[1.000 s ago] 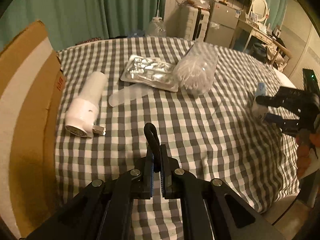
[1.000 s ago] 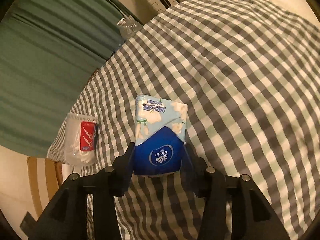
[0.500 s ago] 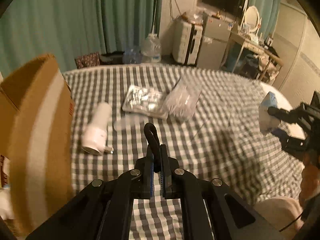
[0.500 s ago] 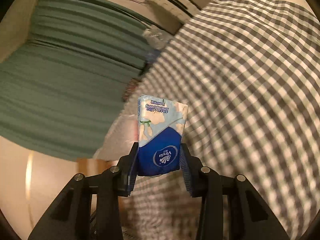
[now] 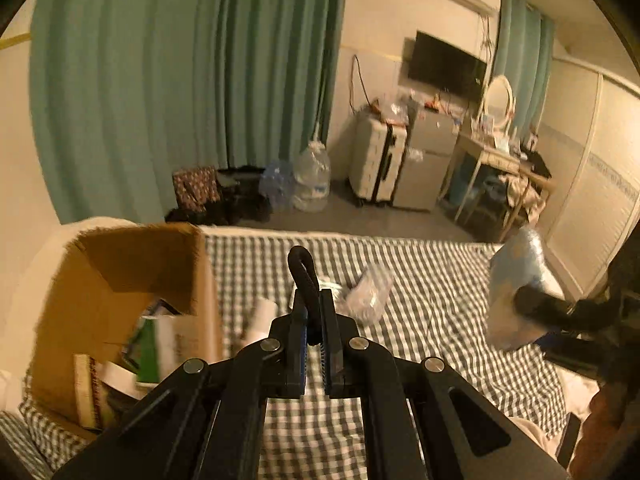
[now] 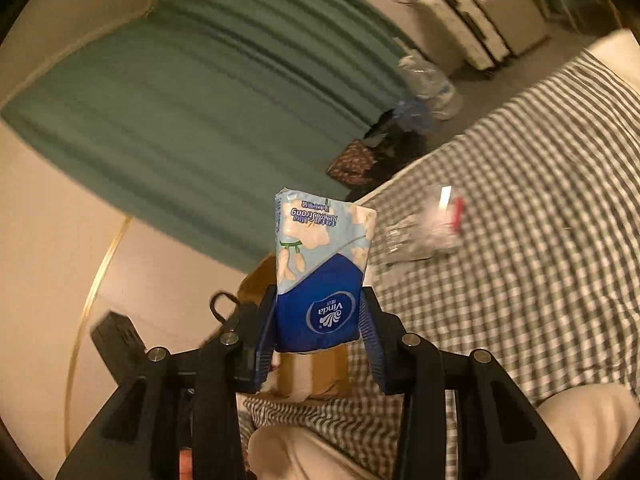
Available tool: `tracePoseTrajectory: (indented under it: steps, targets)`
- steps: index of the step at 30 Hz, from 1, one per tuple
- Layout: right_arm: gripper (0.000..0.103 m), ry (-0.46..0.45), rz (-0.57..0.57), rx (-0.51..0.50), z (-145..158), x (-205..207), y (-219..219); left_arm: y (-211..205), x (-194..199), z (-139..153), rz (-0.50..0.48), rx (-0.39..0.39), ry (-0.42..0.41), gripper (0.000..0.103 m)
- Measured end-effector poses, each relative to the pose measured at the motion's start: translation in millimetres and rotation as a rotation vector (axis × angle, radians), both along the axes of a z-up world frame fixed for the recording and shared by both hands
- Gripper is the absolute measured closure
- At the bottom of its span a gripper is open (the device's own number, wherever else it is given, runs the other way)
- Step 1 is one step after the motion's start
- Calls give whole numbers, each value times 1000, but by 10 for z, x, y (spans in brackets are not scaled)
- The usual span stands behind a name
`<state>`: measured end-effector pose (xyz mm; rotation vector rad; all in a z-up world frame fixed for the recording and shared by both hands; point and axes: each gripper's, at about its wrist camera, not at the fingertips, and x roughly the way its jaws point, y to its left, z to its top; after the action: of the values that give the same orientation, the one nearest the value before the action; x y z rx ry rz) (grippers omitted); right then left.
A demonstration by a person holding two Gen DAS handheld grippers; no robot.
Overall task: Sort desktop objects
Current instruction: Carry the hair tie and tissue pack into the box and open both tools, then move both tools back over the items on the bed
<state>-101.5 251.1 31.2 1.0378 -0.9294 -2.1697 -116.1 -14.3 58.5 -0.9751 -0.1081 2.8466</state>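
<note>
2 grippers are loaded: the left gripper (image 5: 316,322), fully closed, pinches a black loop (image 5: 303,276); the right gripper (image 6: 318,320) clamps a tissue pack (image 6: 322,270) mid-frame. Carry both over the cardboard box (image 5: 120,300), lower left, and release low inside it.

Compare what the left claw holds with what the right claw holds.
The left claw is shut on a thin black loop; the right claw grips a blue and white tissue pack. The loop is narrow and dark, the pack wide, printed and soft. Both are held clear of the checked cloth.
</note>
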Motion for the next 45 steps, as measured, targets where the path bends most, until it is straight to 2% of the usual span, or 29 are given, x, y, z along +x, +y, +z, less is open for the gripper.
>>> tracePoseTrajectory:
  steps: [4,8,11,14,19,20,22,23,24,26,29,34,39,45]
  targets:
    - [64,9,92,23,71,-8,-521,-371,14,122,59,32,-2,98]
    - [64,29,205,73,123,-21,-1231,-748,24,89,116,0,-11,98]
    - [64,25,269,122,49,5,-1642,-1112,-6,-92,143,10,-81,98]
    - [64,18,331,194,-124,-69,-2058,-1428,-45,-347,176,-29,-145,98]
    - [63,-38,381,268,-435,-210,-2486,-1697,-26,-674,178,-27,-222,96]
    - [60,-51,381,281,-492,-247,-2563,-1706,-24,-716,177,-32,-229,92]
    - [58,-71,372,299,-556,-319,-2657,-1689,-22,-768,168,-46,-238,79]
    - [54,-86,363,304,-592,-364,-2695,-1694,-9,-788,164,-48,-241,58]
    - [53,-93,357,303,-587,-379,-2705,-1697,-3,-802,169,-53,-241,31]
    - [51,-97,341,300,-591,-420,-2708,-1709,18,-800,189,-66,-228,16]
    - [46,-76,308,303,-523,-407,-2639,-1699,33,-798,192,-69,-225,14]
    - [45,-45,247,303,-327,-337,-2423,-1574,76,-704,177,-89,-224,13]
    - [45,-5,140,300,-41,-266,-1967,-1365,166,-440,158,-72,-182,8]
    - [42,55,-20,304,248,-89,-1198,-932,267,-174,132,-43,-117,2]
